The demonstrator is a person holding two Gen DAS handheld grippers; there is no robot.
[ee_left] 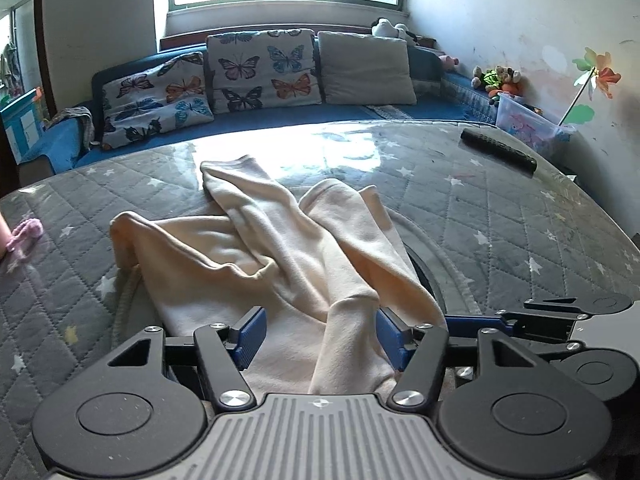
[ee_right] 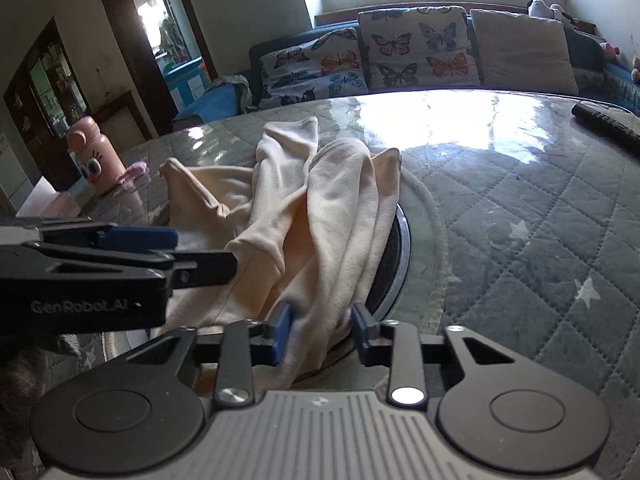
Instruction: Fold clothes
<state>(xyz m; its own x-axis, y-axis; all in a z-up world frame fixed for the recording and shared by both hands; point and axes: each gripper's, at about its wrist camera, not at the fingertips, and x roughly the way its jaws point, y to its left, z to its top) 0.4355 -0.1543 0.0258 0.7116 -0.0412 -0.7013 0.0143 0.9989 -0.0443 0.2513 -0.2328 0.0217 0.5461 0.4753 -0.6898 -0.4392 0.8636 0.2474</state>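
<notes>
Cream garment (ee_left: 280,256) is lying crumpled on quilted table (ee_left: 500,216). Left gripper (ee_left: 320,334) is standing wide apart, cloth between pads, ungripped. Right gripper (ee_right: 320,330) is half-parted around a fold. Only right view is showing pink bottle (ee_right: 96,156).

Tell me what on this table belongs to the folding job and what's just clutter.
Job:
cream garment
left gripper, open around the cloth
right gripper, open around the cloth

Lying about:
black remote
pink cartoon bottle
small pink item
</notes>
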